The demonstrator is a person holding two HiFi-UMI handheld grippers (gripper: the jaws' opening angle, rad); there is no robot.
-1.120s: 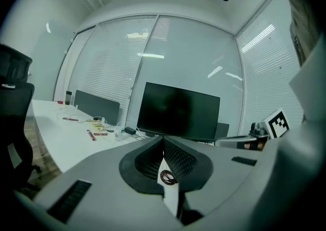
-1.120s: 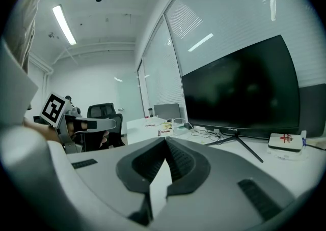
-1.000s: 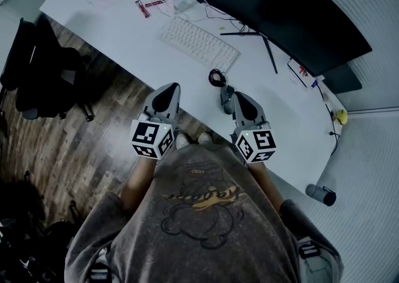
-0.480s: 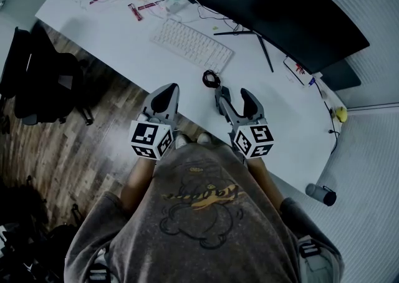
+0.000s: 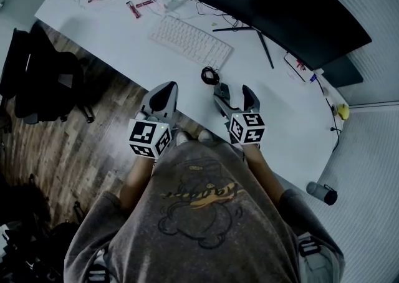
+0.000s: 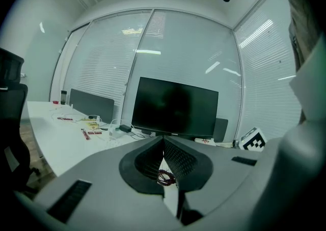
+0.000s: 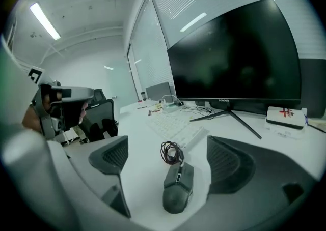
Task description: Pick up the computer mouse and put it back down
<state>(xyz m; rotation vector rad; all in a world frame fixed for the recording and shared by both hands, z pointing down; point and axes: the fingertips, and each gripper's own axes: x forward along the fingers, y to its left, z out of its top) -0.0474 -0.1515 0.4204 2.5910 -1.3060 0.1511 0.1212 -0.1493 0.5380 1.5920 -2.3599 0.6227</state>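
The right gripper (image 5: 234, 96) has just been opening. Its jaws stand wide on either side of the computer mouse (image 7: 178, 186), without contact. The mouse lies on the desk (image 5: 118, 38) near its front edge, with bare surface to its left. The left gripper (image 5: 164, 93) is closed and empty.

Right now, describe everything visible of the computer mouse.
The mouse is dark grey, plastic by its look, with a wheel strip down its middle. It lies flat on the white desk, its cable coiled just ahead. It sits between the fingers of the right gripper, which have just been opening and touch neither side.
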